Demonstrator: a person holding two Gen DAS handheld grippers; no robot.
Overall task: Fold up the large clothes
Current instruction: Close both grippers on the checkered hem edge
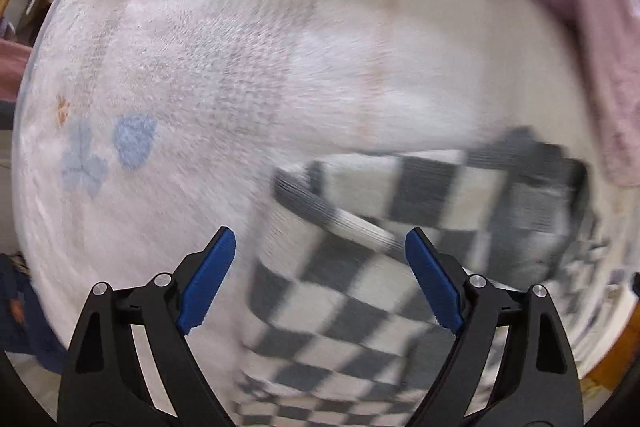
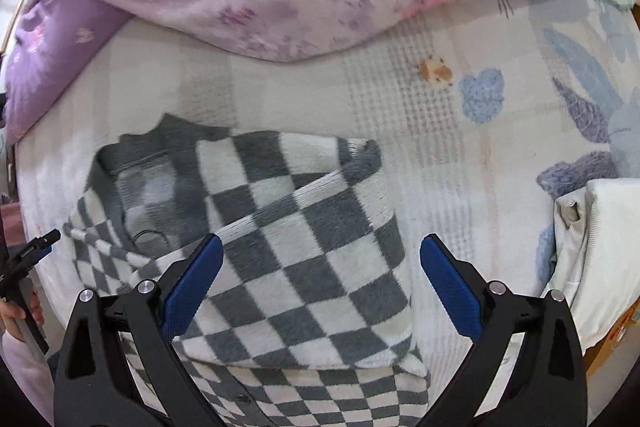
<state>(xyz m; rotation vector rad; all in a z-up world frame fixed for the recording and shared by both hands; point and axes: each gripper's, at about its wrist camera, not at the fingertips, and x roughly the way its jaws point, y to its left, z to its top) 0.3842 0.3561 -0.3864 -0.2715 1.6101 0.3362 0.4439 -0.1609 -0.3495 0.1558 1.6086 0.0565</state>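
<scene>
Right wrist view shows the checkered sweater (image 2: 288, 251) lying part-folded on the bed (image 2: 440, 187). It looks soft, thick and floppy. Both the right tongs (image 2: 322, 259) and left tongs (image 1: 320, 251) are apart, holding nothing. Grab a thick edge.

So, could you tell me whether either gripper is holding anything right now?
Nothing is held: the left gripper and right gripper are both open above the checkered garment.

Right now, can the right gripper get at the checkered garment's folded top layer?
Probably yes. The right gripper is open and the checkered garment lies on the bed sheet right in front of its fingers, with nothing between them.
</scene>
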